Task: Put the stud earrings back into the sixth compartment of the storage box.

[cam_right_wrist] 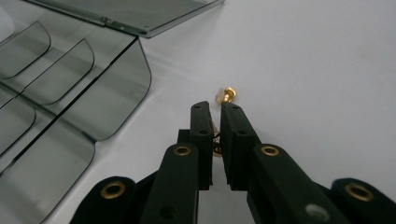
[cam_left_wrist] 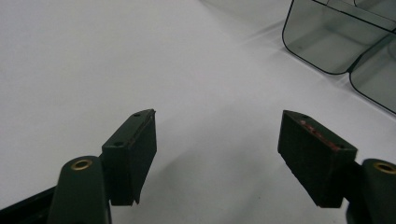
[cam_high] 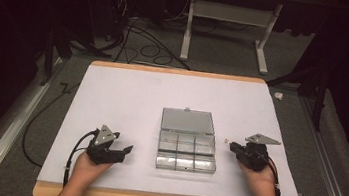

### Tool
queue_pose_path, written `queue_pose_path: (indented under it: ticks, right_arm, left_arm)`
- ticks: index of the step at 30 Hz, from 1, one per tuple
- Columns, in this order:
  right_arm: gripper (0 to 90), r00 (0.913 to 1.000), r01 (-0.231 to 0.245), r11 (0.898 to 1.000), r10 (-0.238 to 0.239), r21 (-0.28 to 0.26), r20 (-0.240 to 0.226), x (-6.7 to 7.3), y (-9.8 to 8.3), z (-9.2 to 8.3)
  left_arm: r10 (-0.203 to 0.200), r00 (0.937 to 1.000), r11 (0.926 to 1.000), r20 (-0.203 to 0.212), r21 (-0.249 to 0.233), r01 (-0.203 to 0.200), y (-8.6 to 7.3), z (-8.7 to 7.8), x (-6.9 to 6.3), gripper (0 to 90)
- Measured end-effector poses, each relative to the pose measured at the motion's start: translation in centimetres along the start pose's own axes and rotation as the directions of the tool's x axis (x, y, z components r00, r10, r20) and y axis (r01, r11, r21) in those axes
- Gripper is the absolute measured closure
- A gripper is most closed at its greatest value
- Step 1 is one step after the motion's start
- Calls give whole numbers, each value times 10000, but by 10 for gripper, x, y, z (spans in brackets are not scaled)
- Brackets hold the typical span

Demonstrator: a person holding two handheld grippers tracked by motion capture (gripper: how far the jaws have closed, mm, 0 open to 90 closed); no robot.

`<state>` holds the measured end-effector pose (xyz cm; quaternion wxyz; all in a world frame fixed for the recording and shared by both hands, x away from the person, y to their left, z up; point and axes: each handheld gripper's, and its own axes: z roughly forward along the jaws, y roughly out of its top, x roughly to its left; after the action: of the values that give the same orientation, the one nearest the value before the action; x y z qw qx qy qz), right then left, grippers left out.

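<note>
Clear plastic, the compartment box (cam_high: 186, 152) lies open mid-table on the white sheet (cam_high: 127, 97), its lid (cam_high: 188, 121) flat behind it; the left gripper (cam_high: 125, 150) sits left of it, the right gripper (cam_high: 232, 146) just right. In the left gripper view the jaws stand wide apart with nothing between, the box (cam_left_wrist: 327, 42) ahead to the right. In the right gripper view the jaws are nearly closed, pinching a small brass screw (cam_right_wrist: 226, 95) beside the box (cam_right_wrist: 70, 107).
</note>
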<state>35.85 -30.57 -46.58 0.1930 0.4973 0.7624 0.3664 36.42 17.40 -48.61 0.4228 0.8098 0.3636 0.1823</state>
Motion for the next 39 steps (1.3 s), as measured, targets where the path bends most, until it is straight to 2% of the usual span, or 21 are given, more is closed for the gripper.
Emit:
queue_pose_path:
  ticks: [5, 9, 13, 21, 24, 27, 28, 31, 35, 39]
  right_arm:
    - [852, 9999, -94, 10000, 94, -26, 60, 4, -11, -15]
    - [851, 9999, -157, 9996, 159, 240, -62, 7, -25, -25]
    - [850, 9999, -147, 9992, 148, 367, -19, 9, -30, -27]
    - [844, 9999, -100, 9974, 109, 714, -122, 13, -33, -22]
    - [794, 9998, -102, 9977, 111, 669, -139, 13, -33, -21]
    - [756, 9997, -112, 9993, 119, 353, -201, 13, -30, -25]
    - [743, 9999, -130, 9998, 131, 116, -87, 12, -28, -30]
    - [725, 9999, -111, 9999, 111, 1, 59, 8, -27, -34]
    - [712, 9985, -477, 9988, 479, -76, 262, -1, -29, -39]
    - [685, 9961, -711, 9973, 702, 155, 528, -7, -32, -39]
  left_arm:
    - [-6, 10000, 9999, 51, 116, 6, 1, 1, 0, 292]
    - [-167, 9997, 9993, 157, 338, 161, 2, 4, 2, 295]
    - [-219, 9994, 9986, 263, 478, 206, 2, 5, 3, 295]
    - [-145, 9995, 9990, 268, 423, 134, 2, 4, 3, 295]
    - [-112, 9996, 9993, 261, 351, 102, 2, 3, 3, 294]
    - [-102, 9996, 9994, 263, 332, 94, 2, 3, 2, 294]
    - [-92, 9996, 9994, 264, 332, 84, 2, 3, 2, 294]
    - [-80, 9996, 9995, 273, 304, 72, 2, 2, 2, 294]
    - [-60, 9996, 9994, 266, 332, 51, 2, 2, 2, 294]
    - [-47, 9996, 9994, 264, 335, 38, 2, 3, 2, 294]
